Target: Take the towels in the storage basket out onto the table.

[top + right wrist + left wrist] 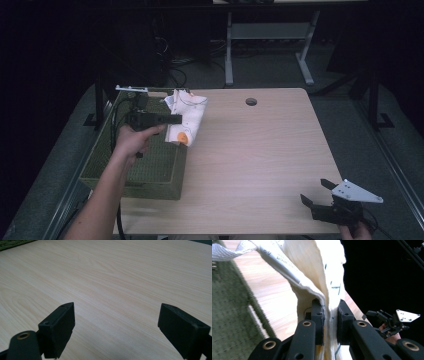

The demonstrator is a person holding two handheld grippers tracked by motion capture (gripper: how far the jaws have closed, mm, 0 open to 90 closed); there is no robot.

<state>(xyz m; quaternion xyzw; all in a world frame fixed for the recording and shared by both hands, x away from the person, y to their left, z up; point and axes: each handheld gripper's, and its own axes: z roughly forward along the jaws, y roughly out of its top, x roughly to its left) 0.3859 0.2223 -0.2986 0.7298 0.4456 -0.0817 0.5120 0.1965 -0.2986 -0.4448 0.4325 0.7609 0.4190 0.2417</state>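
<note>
Left tongs (176, 119) pinching cloth (187, 116) above basket (150, 172), upper left; right tongs (316, 193) spread. Next: carry to counter (260, 150).

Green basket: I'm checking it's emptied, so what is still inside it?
The basket floor looks bare where visible. The left hand-held gripper, shut on the cloth, and the hand cover part of it, so that area cannot be judged.

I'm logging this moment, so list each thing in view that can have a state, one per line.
left gripper: shut on the cloth, held above the basket's right edge.
cloth: lifted, hanging crumpled from the jaws, over the basket rim and table edge.
basket: upright on the table's left side.
right gripper: open, holding nothing, low over bare table.
</note>
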